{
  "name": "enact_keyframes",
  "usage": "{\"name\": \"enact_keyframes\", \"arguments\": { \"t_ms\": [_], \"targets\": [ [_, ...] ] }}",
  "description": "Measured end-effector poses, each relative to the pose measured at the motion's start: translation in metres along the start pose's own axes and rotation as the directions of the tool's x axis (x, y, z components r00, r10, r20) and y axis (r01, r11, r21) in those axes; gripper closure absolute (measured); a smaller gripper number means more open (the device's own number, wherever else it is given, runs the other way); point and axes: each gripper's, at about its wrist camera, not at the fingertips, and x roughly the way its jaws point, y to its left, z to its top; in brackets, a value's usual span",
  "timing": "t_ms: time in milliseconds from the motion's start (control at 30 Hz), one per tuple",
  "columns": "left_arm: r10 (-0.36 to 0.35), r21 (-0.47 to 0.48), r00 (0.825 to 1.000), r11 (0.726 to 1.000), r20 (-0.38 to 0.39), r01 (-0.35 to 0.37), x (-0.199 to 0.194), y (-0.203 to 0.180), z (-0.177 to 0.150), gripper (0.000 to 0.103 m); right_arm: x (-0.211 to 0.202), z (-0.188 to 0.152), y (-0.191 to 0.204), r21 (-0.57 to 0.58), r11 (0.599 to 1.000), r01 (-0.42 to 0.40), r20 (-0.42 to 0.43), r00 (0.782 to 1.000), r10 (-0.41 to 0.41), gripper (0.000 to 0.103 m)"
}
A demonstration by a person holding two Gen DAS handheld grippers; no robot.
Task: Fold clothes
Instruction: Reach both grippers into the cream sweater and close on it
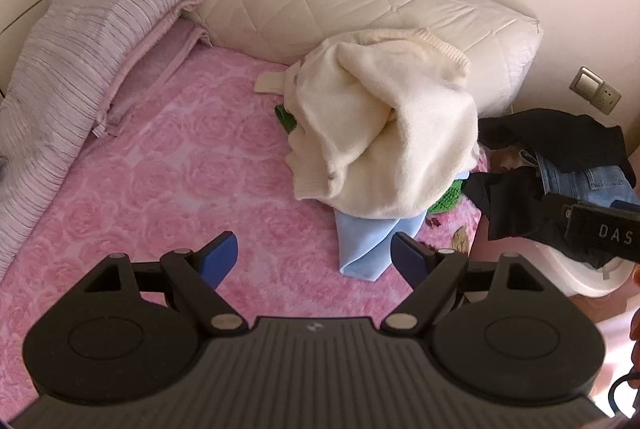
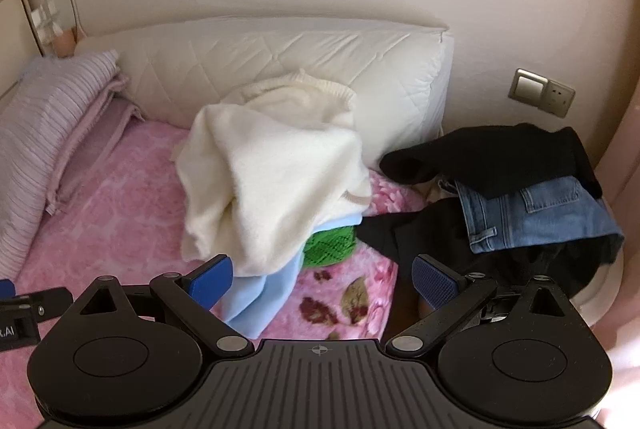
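A bed covered by a pink rose-patterned blanket [image 1: 160,165] is seen against a pale wall, with a quilted cream headboard [image 1: 360,9] at the far edge and a striped lilac pillow [image 1: 80,41] propped at the left. The clothes to be folded are found in two heaps. On the blanket, near the headboard, a cream sweater [image 1: 380,133] is bunched loosely over a light blue garment [image 1: 368,241] and a green knitted piece [image 2: 328,245], so that only the edges of the lower two can be made out. Just off the bed's right side, a black garment [image 2: 500,153] and a pair of jeans [image 2: 540,213] are draped over a white basket [image 2: 604,285], apparently as a stock of items waiting or set aside. No piece is seen lying flat or squared, so the pile is judged unfolded. The left gripper [image 1: 314,257] is held above the bare blanket, its blue pads [image 1: 220,257] spread wide with nothing between them; the right gripper [image 2: 322,281] is likewise released and empty, hanging over the near corner of the blue garment. The open stretch of blanket to the left is probably kept free as a folding surface.
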Motion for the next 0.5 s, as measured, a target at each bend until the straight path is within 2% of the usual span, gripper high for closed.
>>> {"name": "enact_keyframes", "arguments": {
  "t_ms": [233, 500],
  "targets": [
    [-0.058, -0.012, 0.997, 0.998, -0.047, 0.058, 0.041, -0.019, 0.034, 0.022, 0.038, 0.03, -0.024, 0.009, 1.0, -0.01, -0.045, 0.999, 0.01, 0.003],
    [-0.071, -0.013, 0.993, 0.997, -0.09, 0.07, 0.087, -0.039, 0.068, 0.022, 0.081, 0.065, -0.041, 0.024, 0.999, -0.048, -0.072, 0.996, 0.05, 0.004]
  ]
}}
